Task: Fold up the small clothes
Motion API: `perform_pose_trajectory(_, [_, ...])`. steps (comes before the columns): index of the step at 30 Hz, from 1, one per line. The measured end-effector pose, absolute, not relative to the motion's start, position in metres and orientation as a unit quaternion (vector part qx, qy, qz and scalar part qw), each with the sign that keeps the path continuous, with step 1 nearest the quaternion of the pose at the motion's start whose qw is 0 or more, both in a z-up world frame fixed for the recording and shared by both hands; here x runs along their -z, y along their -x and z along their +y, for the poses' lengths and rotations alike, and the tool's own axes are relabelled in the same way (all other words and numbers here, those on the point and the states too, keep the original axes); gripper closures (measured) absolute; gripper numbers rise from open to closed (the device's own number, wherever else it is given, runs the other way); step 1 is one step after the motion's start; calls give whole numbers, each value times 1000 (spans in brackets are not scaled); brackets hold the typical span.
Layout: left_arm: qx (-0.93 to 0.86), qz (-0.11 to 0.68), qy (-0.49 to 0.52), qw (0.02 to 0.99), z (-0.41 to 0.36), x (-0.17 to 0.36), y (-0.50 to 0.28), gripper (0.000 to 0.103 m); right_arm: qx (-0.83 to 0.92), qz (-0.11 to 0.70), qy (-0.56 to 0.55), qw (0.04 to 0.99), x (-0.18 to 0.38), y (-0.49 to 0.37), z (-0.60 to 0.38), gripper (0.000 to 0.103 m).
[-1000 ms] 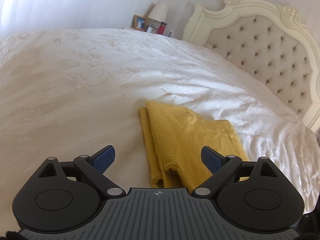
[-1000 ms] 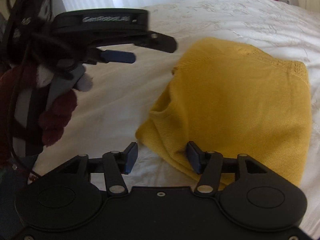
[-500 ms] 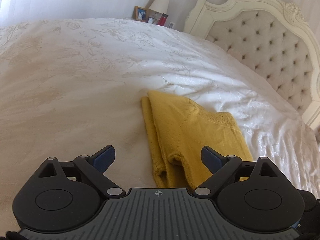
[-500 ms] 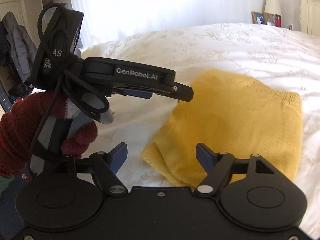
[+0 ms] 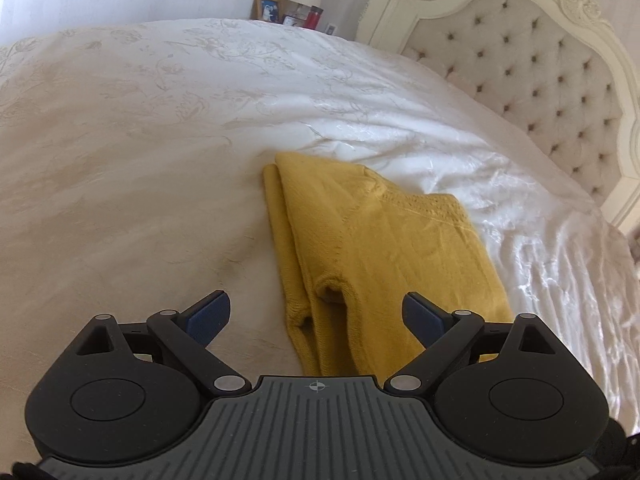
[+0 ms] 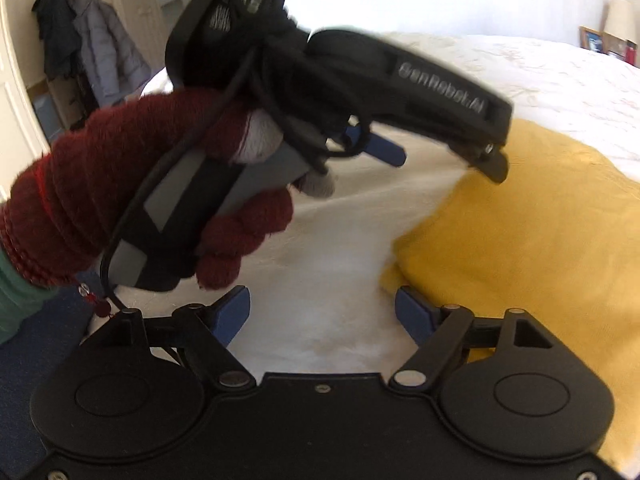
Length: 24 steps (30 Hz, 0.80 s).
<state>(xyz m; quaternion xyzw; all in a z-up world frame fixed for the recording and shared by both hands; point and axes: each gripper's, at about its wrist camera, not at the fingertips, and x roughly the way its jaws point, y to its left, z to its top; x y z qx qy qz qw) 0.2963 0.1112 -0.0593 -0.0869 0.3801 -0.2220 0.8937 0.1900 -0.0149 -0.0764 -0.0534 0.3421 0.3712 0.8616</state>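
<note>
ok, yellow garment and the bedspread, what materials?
Yellow garment: looks like a soft knit, matte, with ribbed cuffs and an openwork band; wool or cotton, can't tell. Bedspread: woven fabric with slight sheen and tone-on-tone floral pattern, probably jacquard or damask.

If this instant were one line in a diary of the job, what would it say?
yellow garment: folded on bed | left gripper: open, empty | right gripper: jaws opening, nothing between
</note>
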Motion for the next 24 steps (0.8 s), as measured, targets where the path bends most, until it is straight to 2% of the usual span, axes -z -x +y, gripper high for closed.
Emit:
perform_pose_trajectory(3, [226, 374, 87, 895, 103, 61, -292, 9, -350, 334, 29, 875, 69, -182, -42, 20])
perform_pose_trajectory(7, [226, 384, 102, 889, 100, 68, -293, 9, -306, 330, -6, 893, 58, -180, -88, 9])
perform_pose_trajectory(9, [215, 404, 111, 882, 98, 75, -297, 9, -276, 331, -21, 902, 56, -181, -112, 7])
perform_pose_trajectory(16, [197, 407, 92, 887, 96, 77, -286, 10, -166, 331, -123, 921, 58, -212, -177, 7])
perform_pose_trajectory(21, [201, 359, 64, 909, 96, 64, -253, 10, -134, 331, -169, 919, 62, -229, -190, 6])
perform_pose_trajectory(23, [211, 349, 55, 911, 94, 62, -244, 14, -137, 331, -170, 918, 66, -230, -192, 6])
perform_pose_trajectory(24, [218, 347, 53, 911, 93, 61, -242, 21, -138, 333, -170, 917, 68, -229, -185, 6])
